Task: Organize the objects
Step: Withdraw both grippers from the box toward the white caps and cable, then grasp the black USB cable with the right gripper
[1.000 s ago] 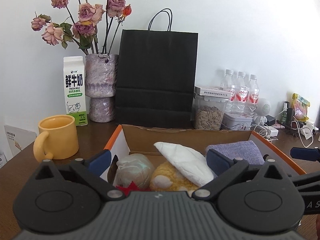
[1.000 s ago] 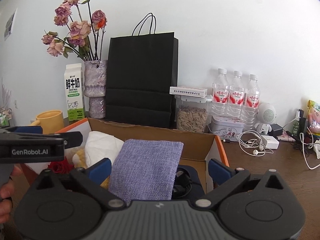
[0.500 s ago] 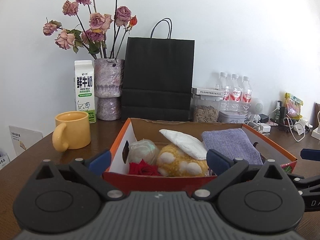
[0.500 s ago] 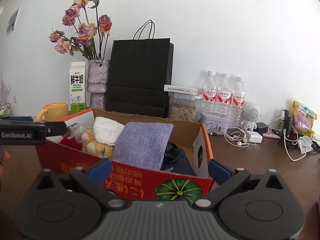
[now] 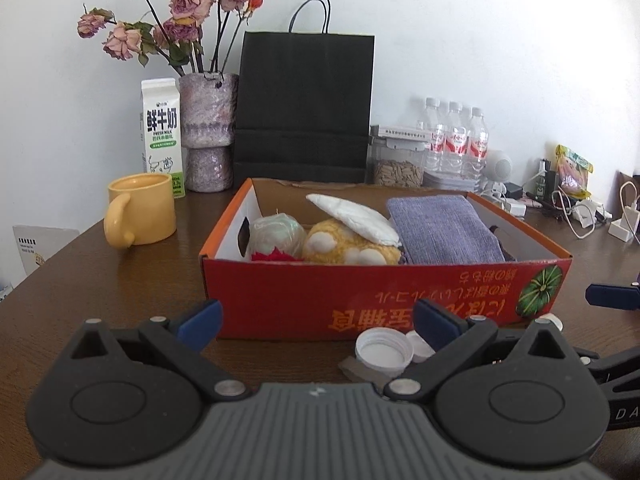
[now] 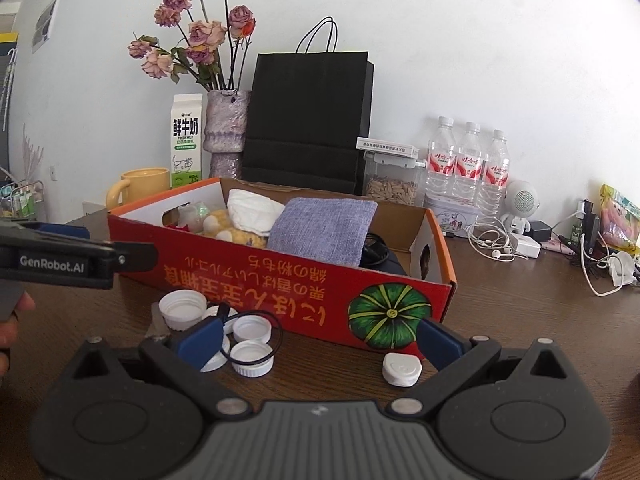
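Lying loose on the desk before both empty, wide-spread grippers, the white bottle caps look light, rigid and slippery; pinch each across its ribbed rim. Beyond stands the red box, already holding soft items.

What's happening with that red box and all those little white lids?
A person is tidying a table with a gripper in each hand. Both the left gripper and right gripper are empty, jaws open, hanging just in front of the red box. The box already holds a purple cloth, a yellow plush toy and a white pad. Several white bottle caps lie loose on the table.
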